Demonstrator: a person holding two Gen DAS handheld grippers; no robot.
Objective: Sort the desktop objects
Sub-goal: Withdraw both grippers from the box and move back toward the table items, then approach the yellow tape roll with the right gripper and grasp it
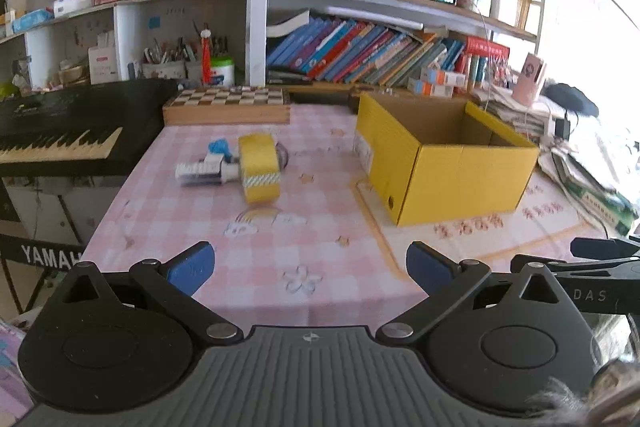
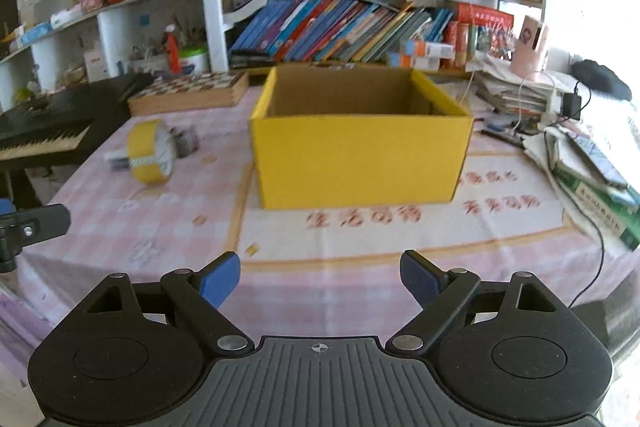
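A black keyboard (image 1: 60,131) is located at the far left, with a wooden chessboard box (image 1: 227,105) behind the pink checked tablecloth (image 1: 168,219). A white-and-blue part (image 1: 208,167) is positioned touching a yellow tape roll (image 1: 259,167). The open yellow box (image 1: 444,163) is placed to their right. The left gripper (image 1: 310,269) and right gripper (image 2: 320,277) are held wide apart, with nothing grasped.

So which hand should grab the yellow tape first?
Probably left. The left gripper is open and the tape lies nearly straight ahead. The right gripper, also open, faces the box, with the tape off to its left.
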